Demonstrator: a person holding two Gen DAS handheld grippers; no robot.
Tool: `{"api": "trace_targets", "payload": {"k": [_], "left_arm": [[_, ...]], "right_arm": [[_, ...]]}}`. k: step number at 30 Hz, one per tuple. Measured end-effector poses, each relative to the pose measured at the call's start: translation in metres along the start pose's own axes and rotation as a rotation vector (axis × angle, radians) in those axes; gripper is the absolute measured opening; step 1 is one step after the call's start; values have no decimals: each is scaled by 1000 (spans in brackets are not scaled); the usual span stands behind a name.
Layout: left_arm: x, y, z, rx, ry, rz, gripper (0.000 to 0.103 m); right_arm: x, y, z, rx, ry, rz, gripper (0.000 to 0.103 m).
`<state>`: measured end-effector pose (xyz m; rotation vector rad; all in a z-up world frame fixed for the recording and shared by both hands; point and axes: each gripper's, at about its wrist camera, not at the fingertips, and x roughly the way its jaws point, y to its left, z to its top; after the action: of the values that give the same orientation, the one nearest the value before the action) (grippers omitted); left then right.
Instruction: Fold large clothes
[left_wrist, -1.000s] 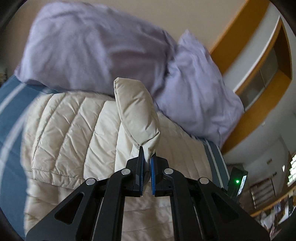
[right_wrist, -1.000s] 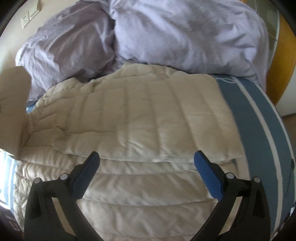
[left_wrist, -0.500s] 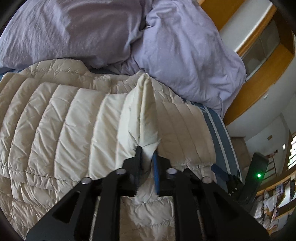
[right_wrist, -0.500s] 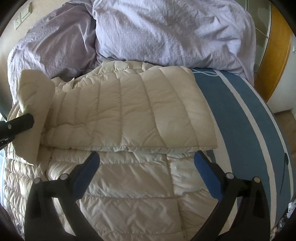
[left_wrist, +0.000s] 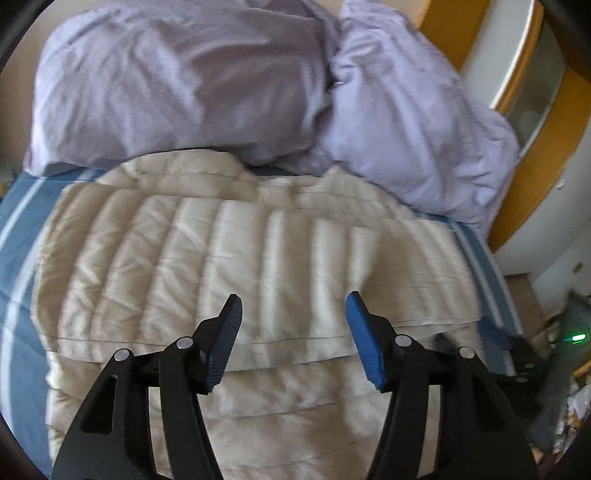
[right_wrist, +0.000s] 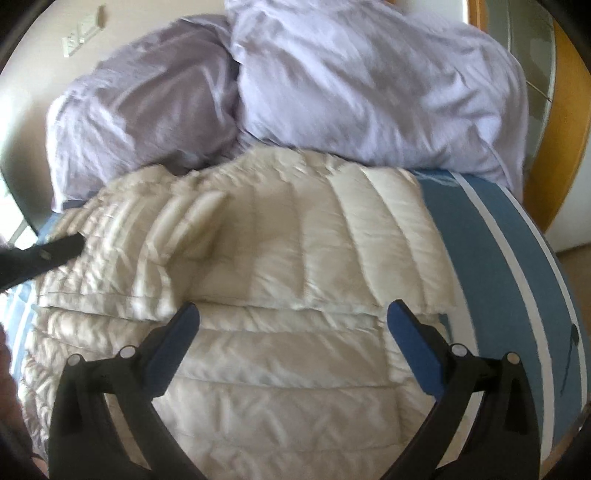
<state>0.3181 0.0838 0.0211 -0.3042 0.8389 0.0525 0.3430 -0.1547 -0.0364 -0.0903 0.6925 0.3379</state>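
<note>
Blue striped bedding carried the cream quilted jacket, which lay flat ahead of and beneath both sets of fingers, its folded edge just beyond the tips. Lilac pillows crowded the jacket's far edge. Left gripper: jaws opening, nothing between them. Right gripper: jaws wide apart, holding nothing. Risk noted: the puffy upper layer, now unheld, could spring back or slide off square; a shallow pinch could catch one layer only and drag the fold askew.
</note>
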Motion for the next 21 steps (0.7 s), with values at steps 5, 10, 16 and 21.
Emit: {"api": "trace_targets", "payload": {"k": [5, 10, 16, 21], "left_arm": [[1, 33, -3, -4, -2, 99, 60], [4, 65, -4, -29, 3, 155, 60], [8, 91, -6, -46, 9, 192, 60], [15, 104, -9, -42, 19, 225, 60]], "right_arm": [[-1, 33, 11, -22, -12, 91, 85], [11, 63, 18, -37, 10, 132, 74], [25, 91, 23, -54, 18, 160, 57], [41, 104, 24, -70, 25, 169, 41]]}}
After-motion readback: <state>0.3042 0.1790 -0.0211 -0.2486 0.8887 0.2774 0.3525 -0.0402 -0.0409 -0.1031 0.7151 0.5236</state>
